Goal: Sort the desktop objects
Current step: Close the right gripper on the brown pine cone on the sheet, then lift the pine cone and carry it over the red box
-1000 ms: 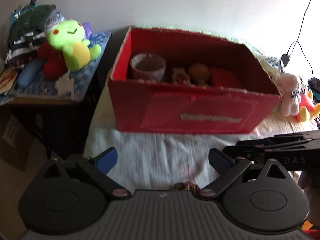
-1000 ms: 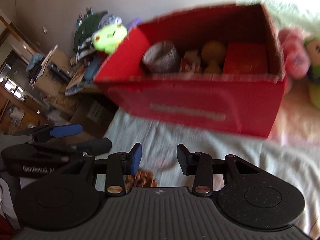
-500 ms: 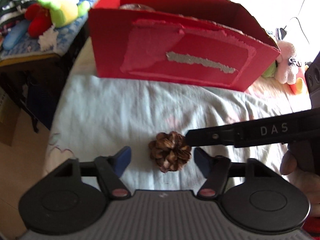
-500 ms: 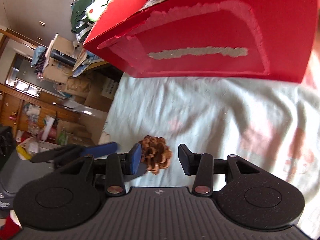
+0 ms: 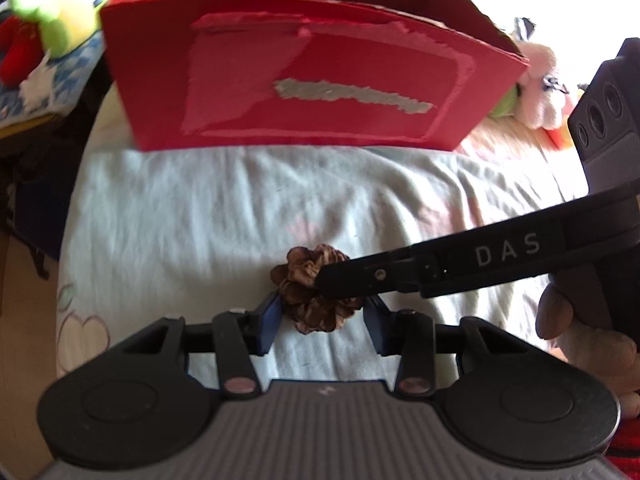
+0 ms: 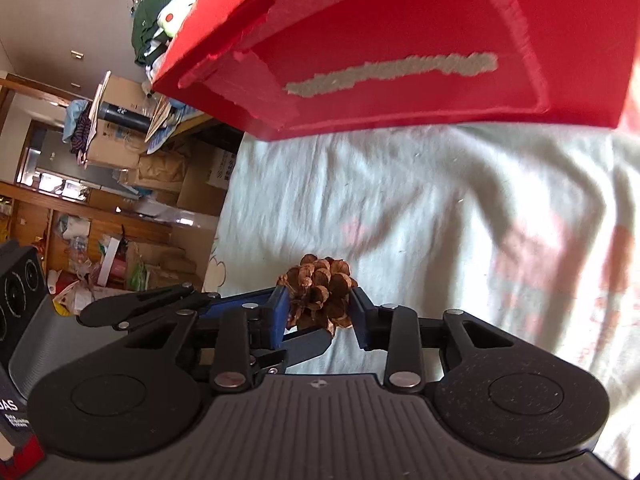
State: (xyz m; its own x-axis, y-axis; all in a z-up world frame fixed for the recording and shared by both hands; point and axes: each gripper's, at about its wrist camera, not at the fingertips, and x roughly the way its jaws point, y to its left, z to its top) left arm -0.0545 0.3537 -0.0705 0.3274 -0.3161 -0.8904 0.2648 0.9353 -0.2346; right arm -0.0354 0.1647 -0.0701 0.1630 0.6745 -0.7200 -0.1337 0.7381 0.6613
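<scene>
Gripping well means one clean hold: both the left gripper [image 5: 320,316] and right gripper [image 6: 320,308] have just been narrowing around the pinecone [image 5: 316,300] near the cloth-covered table's [image 5: 180,208] front edge, pads seemingly touching its scales.

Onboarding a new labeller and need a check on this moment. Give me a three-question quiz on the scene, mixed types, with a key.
1. Multiple choice: what sits between the jaws of the left gripper? A) pine cone B) spoon C) battery
2. True or false: the pine cone lies outside the red box.
3. Short answer: what surface is the cone on?
Key: 1 A. 2 True. 3 The white cloth. Note: the jaws of the left gripper and of the right gripper have just been closing, with the cone between both pairs.
</scene>
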